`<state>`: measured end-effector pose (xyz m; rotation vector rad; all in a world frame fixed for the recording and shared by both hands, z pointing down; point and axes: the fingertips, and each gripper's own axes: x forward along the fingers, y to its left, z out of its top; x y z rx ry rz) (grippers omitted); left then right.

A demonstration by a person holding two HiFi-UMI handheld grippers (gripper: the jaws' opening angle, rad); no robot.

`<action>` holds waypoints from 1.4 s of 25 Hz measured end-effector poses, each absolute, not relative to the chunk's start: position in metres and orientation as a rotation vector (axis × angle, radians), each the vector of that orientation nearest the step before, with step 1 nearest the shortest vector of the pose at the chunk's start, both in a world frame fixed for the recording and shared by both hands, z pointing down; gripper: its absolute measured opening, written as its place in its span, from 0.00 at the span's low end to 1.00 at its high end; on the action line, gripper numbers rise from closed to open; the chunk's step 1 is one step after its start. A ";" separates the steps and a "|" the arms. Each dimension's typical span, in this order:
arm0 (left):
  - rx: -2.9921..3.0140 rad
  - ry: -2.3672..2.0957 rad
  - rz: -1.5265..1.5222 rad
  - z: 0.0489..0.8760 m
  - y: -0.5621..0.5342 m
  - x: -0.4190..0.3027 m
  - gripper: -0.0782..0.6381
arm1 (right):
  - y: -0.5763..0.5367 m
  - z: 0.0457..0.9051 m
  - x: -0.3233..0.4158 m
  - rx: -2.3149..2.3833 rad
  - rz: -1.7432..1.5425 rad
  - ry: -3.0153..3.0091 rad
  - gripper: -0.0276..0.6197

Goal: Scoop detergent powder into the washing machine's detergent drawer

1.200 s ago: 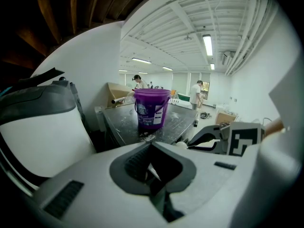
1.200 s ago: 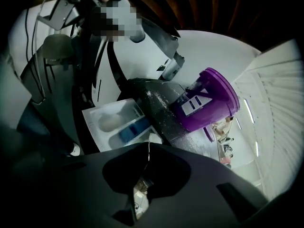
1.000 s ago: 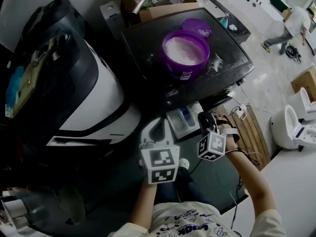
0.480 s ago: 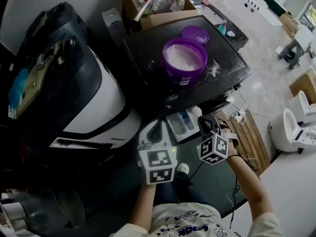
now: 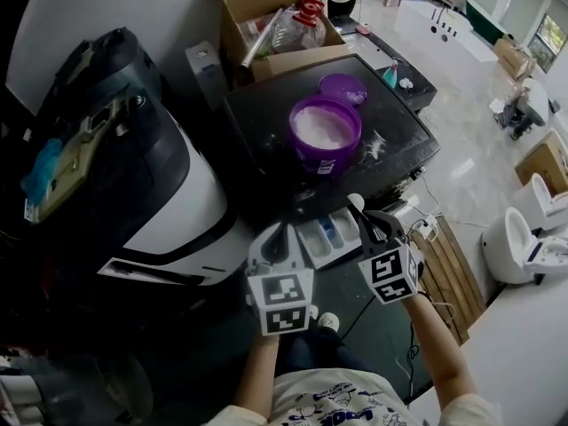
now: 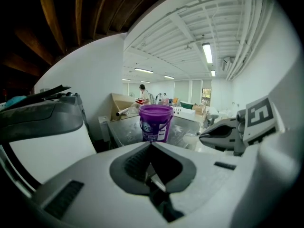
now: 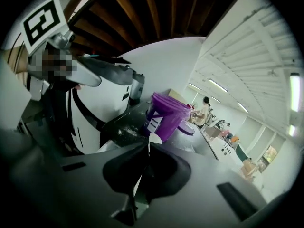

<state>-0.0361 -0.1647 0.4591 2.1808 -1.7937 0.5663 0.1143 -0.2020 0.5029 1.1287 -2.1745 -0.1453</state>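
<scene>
Since earlier frame, right gripper [image 5: 358, 208] tip advanced past drawer's [image 5: 330, 238] far corner toward tub [image 5: 325, 140]; approach for scooping judged begun. Right jaws seen clamped on thin white scoop [image 7: 154, 139], forearm extended, aim set at tub. Left gripper [image 6: 151, 144] closed on nothing, held beside drawer's left. Drawer pulled out between grippers. Beyond, tub stood uncovered on washer top [image 5: 266, 114], powder [image 5: 321, 126] inside; lid [image 5: 343, 87] laid behind.

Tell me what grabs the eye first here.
The purple tub of white powder, open on the dark machine top with its lid behind it. Below, the pulled-out detergent drawer sits between the two grippers; the right gripper is shut on a thin white scoop, the left gripper shut on nothing.
</scene>
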 end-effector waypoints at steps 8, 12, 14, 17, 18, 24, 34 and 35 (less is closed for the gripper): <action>2.220 -1.845 0.511 0.429 -0.170 -0.035 0.11 | -0.203 0.448 0.106 1.303 -0.063 -2.306 0.07; 2.233 -1.876 0.478 0.413 -0.171 -0.036 0.11 | -0.202 0.426 0.105 1.384 -0.023 -2.361 0.07; 2.240 -1.891 0.463 0.405 -0.172 -0.036 0.11 | -0.202 0.414 0.106 1.420 -0.014 -2.385 0.07; 2.250 -1.912 0.444 0.394 -0.173 -0.037 0.11 | -0.203 0.398 0.108 1.466 -0.018 -2.410 0.07; 2.253 -1.918 0.439 0.391 -0.173 -0.037 0.11 | -0.202 0.393 0.109 1.477 -0.021 -2.417 0.07; 2.274 -1.962 0.399 0.369 -0.175 -0.043 0.11 | -0.202 0.362 0.110 1.542 -0.035 -2.471 0.07; 2.298 -2.013 0.352 0.342 -0.172 -0.049 0.11 | -0.196 0.331 0.118 1.641 -0.016 -2.525 0.07; 2.299 -2.017 0.349 0.340 -0.172 -0.050 0.11 | -0.196 0.330 0.119 1.648 -0.017 -2.528 0.07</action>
